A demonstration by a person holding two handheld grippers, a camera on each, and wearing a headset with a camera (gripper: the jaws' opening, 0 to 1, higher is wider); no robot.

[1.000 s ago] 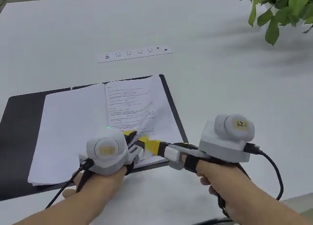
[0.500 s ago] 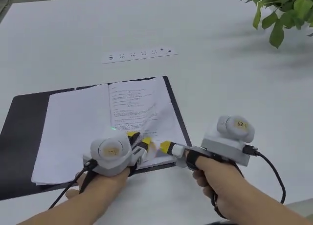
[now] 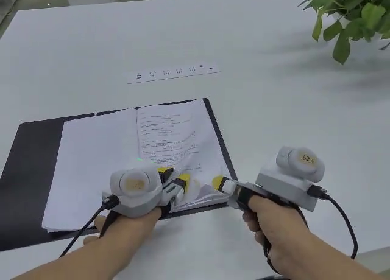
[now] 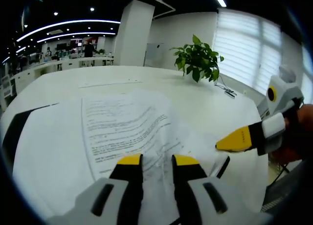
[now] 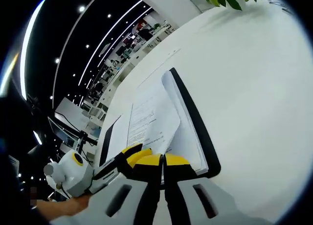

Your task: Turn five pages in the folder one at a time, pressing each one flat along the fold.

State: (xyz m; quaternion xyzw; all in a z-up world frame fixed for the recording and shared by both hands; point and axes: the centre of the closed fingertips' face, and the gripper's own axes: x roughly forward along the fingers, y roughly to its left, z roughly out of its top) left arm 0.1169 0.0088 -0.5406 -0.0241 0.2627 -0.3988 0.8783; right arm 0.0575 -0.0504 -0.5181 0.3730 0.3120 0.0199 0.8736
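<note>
The black folder (image 3: 30, 146) lies open on the white table, with a blank sheet (image 3: 91, 164) on its left and a printed page (image 3: 167, 137) on its right. My left gripper (image 3: 173, 176) rests low over the printed page's lower part, jaws a narrow gap apart; its own view shows the text running under its yellow tips (image 4: 157, 160). Just to the right, my right gripper (image 3: 217, 182) is shut on the lower right corner of the page (image 5: 146, 117), which curls up a little from the stack. The right gripper (image 4: 234, 141) also reaches in beside the left one.
A white socket strip (image 3: 172, 72) sits flat beyond the folder. A green potted plant (image 3: 353, 15) stands at the far right corner. Bare table (image 3: 274, 97) stretches to the right of the folder's black edge (image 5: 195, 132).
My right gripper has drawn to the right, away from the left gripper's tips. The raised curl of the printed page has sunk lower. The left gripper has hardly moved.
</note>
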